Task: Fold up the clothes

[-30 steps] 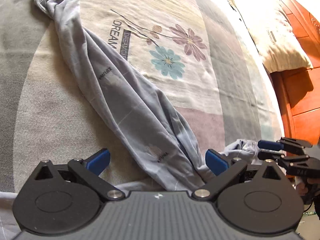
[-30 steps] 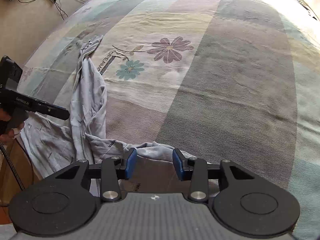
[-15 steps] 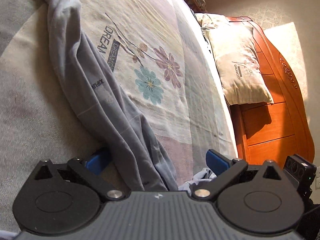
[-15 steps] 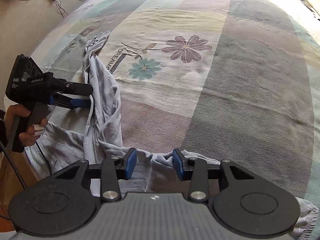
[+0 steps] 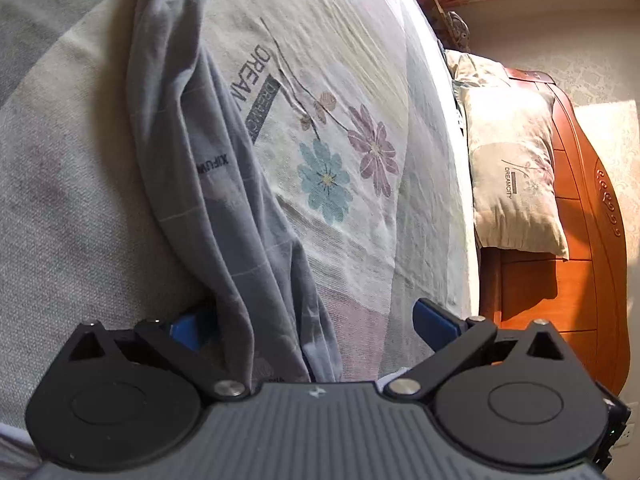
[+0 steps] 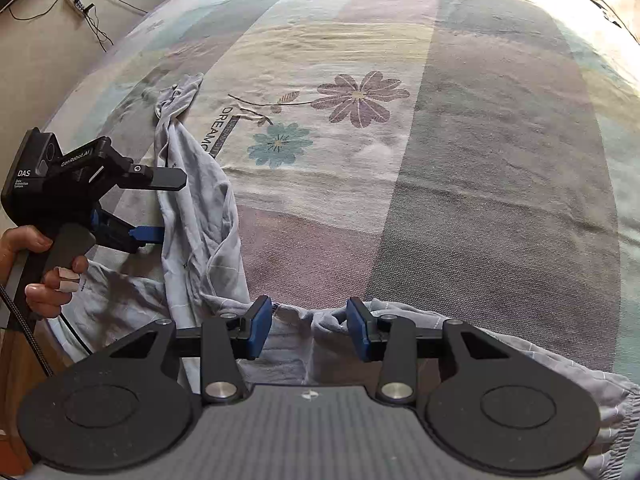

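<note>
Grey-blue trousers [image 5: 224, 184] lie rumpled on the bed, one bunched leg stretching away across the cover. In the right wrist view the leg [image 6: 196, 216] runs from the near edge toward the far left, and the waist part [image 6: 296, 344] lies across the near edge. My left gripper [image 5: 312, 320] is open, its blue pads either side of the bunched leg. It also shows in the right wrist view [image 6: 158, 208], open, level with the leg's left side. My right gripper [image 6: 306, 330] is open, its pads straddling the waist fabric at the bed's near edge.
The striped bed cover [image 6: 460, 160] with flower print [image 6: 356, 98] spreads far and right. A pillow [image 5: 516, 172] leans on the orange wooden headboard [image 5: 588, 264]. A power strip and cables [image 6: 80, 4] lie on the floor at the far left.
My left gripper has swung up and toward the bunched leg, now closing in around it. My right gripper has edged forward over the waist fabric. Both stay open.
</note>
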